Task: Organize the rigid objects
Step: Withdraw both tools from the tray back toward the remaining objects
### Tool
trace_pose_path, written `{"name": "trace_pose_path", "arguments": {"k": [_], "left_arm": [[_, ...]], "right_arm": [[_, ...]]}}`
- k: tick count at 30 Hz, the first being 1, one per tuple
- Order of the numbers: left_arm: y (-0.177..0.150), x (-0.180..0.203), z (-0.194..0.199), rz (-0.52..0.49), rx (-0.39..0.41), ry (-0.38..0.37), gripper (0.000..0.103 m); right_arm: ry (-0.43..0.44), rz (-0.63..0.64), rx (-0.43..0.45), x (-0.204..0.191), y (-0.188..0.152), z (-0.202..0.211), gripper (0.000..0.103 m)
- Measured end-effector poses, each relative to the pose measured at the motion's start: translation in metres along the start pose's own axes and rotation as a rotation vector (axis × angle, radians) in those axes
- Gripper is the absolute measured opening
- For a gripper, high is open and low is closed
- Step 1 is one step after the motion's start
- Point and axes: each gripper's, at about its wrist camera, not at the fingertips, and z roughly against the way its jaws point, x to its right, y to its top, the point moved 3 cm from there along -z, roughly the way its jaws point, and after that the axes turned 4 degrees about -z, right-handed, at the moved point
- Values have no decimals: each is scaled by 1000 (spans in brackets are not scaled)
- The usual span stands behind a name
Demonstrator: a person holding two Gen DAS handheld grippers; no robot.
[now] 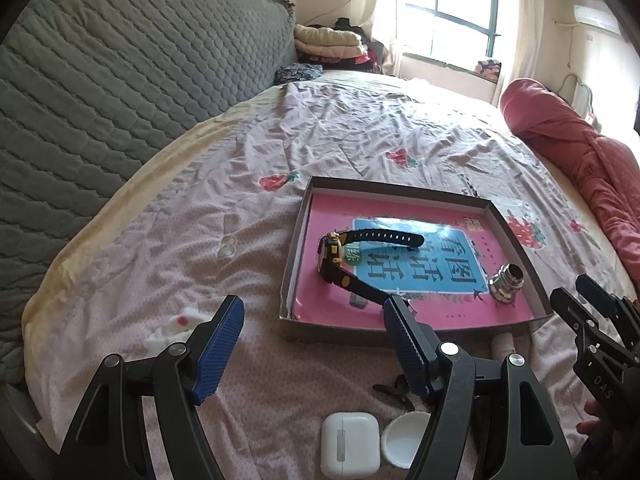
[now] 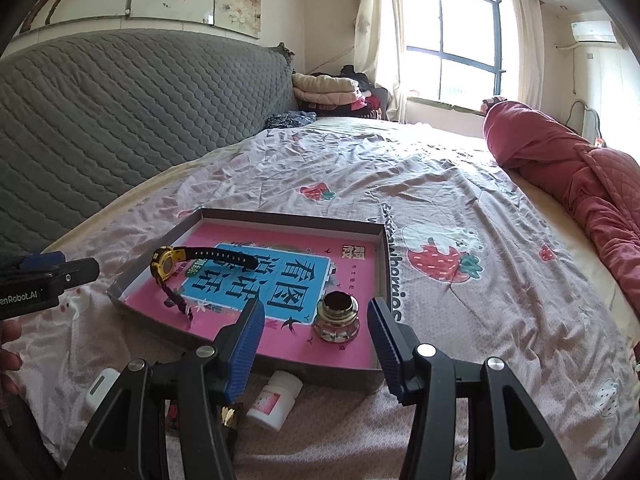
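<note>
Hovering low over the near edge of the bed, our left claw (image 1: pixel 312 344) had its blue ribbed pads spread wide with nothing between them. Just below it on the sheet lay a white rounded earbud case (image 1: pixel 349 444), touching a white round plastic lid (image 1: pixel 402 436), with a small dark clip-like piece (image 1: pixel 394 392) close behind them. A small white toy with a red dot (image 1: pixel 176 326) lay to the left of the left pad.

Our right claw (image 2: pixel 316 344) was likewise parted and empty, hanging above the near rim of a shallow brown cardboard tray (image 2: pixel 288 218) whose floor was covered by a pink book with a blue title panel (image 2: pixel 256 280). Straight ahead between its pads, a squat glass bottle with a gold neck and dark open mouth (image 2: pixel 336 318) stood upright in the tray's near right corner. A black-strapped wristwatch with a yellow case (image 2: pixel 168 266) lay on the book towards the tray's left side. In front of the tray, on the pink strawberry-print sheet (image 2: pixel 440 208), a small white pill bottle with a pink label (image 2: pixel 276 400) lay on its side.
</note>
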Motion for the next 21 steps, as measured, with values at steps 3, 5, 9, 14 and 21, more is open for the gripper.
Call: {"name": "trace_pose_path", "arguments": {"k": [3, 5, 9, 14, 21], "left_arm": [[-3, -1, 2, -4, -3, 6, 74], [-5, -2, 4, -7, -8, 8, 74], [-10, -4, 6, -12, -17, 13, 74], [-16, -7, 9, -13, -27, 22, 74], [-28, -6, 10, -25, -53, 19, 74]], "right_arm": [[2, 6, 0, -1, -2, 3, 53], [0, 9, 3, -2, -2, 4, 53], [0, 6, 4, -1, -3, 6, 53], [5, 4, 0, -1, -4, 7, 53], [12, 6, -25, -4, -10, 6, 53]]}}
